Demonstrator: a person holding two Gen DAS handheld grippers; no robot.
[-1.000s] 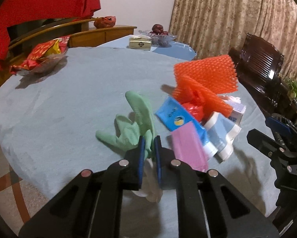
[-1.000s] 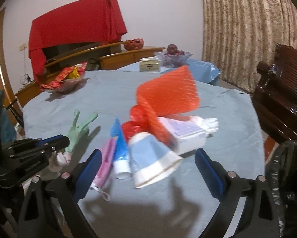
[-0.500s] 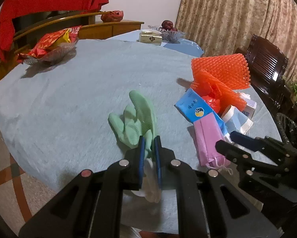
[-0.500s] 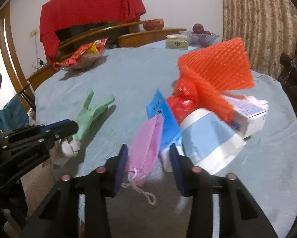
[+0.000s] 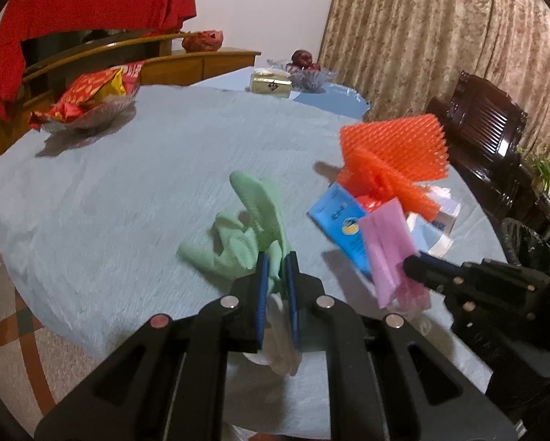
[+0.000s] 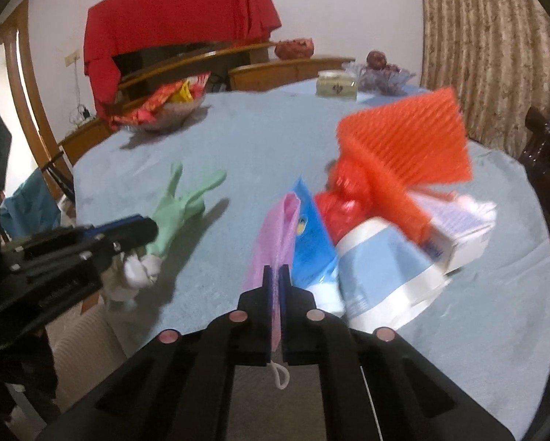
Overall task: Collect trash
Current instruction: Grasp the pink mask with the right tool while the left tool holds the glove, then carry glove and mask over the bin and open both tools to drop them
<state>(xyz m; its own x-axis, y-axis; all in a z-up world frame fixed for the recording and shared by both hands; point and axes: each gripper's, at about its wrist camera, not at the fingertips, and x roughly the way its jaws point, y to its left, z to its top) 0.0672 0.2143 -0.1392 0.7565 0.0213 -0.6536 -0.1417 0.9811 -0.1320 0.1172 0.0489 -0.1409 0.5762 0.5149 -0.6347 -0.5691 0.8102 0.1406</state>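
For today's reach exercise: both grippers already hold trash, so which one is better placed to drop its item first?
Probably the right gripper, shut on the pink face mask. The black trash bag sits off the table's right edge, nearer it; the left gripper holds the green glove farther away.

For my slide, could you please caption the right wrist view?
Right gripper shut on a pink face mask, beside a left gripper clamping a green rubber glove.
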